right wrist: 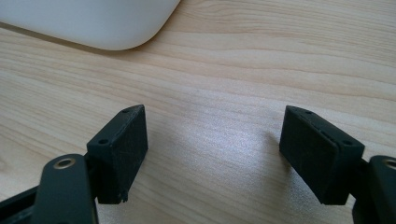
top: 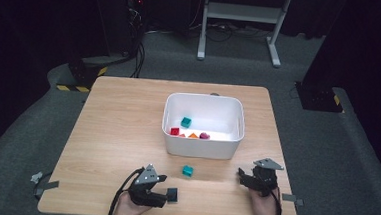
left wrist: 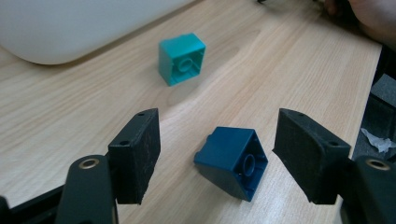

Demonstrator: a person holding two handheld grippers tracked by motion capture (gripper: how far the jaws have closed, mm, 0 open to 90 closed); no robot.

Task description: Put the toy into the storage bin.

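Between the spread jaws of the left tool lies a dark blue brick, resting on the table with neither pad touching it; the jaws stand open on either side with clear gaps. By the look of it, the work is sorting bricks into the white bin beyond the tool. Four pieces already sit inside: a teal one, a red one, an orange one and a magenta one. Two remain outside: the dark blue brick within the left tool's reach, and a teal brick farther ahead of it, nearer the bin wall. So I judge the job a little past halfway, with the grasp on the blue brick not yet made.

The blue brick is tipped over, its stud facing toward the tool and slightly to the right jaw's side, one edge raised off the wood. It is near cubic, so no long axis stands out; its corners sit skewed to the jaws rather than square.

The right tool is open over bare table, holding nothing.
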